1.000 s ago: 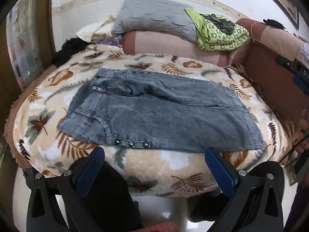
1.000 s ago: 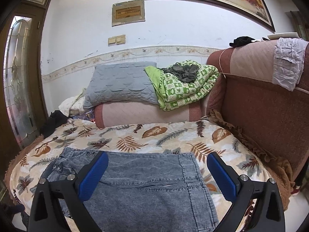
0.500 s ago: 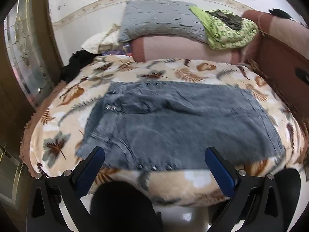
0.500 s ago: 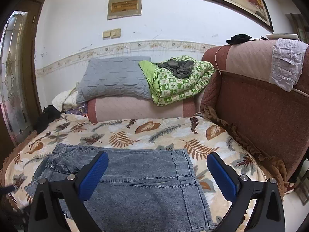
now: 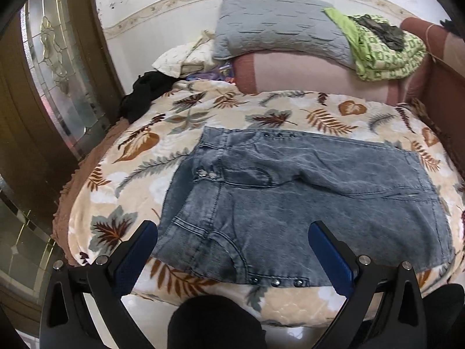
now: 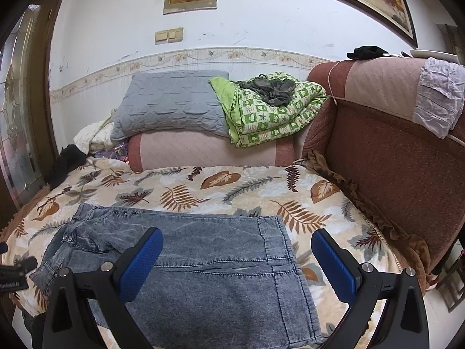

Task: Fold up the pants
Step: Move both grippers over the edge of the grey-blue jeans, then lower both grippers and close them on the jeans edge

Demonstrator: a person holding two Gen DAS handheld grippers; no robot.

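The left wrist camera looks down from the front edge at the pants (image 5: 293, 203), pillow (image 5: 279, 32) at 12 o'clock. The right camera sits lower, nearer the sofa back (image 6: 386, 151) at 2 o'clock. Both see the pants.

Surface: we see a sofa seat under a leaf-print blanket (image 5: 261, 116) | on it: we note grey denim pants (image 5: 305, 197) spread flat, waistband left | far left edge: we log a black garment (image 5: 145, 93) on the blanket.

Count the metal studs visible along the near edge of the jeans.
3. The studs sit in a row on the near edge of the jeans; the gripper finger may hide others.
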